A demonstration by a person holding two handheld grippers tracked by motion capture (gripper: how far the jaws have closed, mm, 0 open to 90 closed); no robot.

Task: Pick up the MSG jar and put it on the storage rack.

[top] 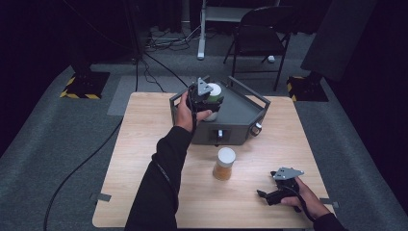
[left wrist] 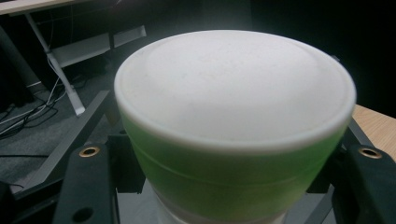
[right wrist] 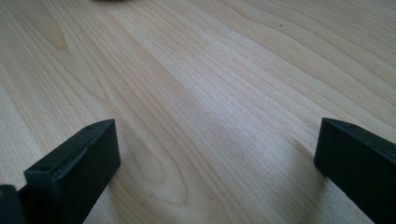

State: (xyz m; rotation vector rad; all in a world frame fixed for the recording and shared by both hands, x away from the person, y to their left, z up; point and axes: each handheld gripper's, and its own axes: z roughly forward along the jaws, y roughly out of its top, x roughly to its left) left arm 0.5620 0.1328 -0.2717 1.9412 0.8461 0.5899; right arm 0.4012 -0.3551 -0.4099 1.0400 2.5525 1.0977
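A green jar with a white lid [left wrist: 233,121] sits upright between the two black jaws of the left gripper [top: 208,98], which are closed against its sides just below the lid. In the high view this jar is held over the open top of a dark grey bin [top: 243,113] that stands at the far side of the wooden table [top: 144,144]; what the bin holds cannot be made out. A second jar with a white lid and amber contents [top: 224,164] stands upright on the table just in front of the bin, untouched. Well apart, near the table's front right corner, the right gripper [top: 264,195] rests low over bare wood with its jaws spread wide and nothing between them
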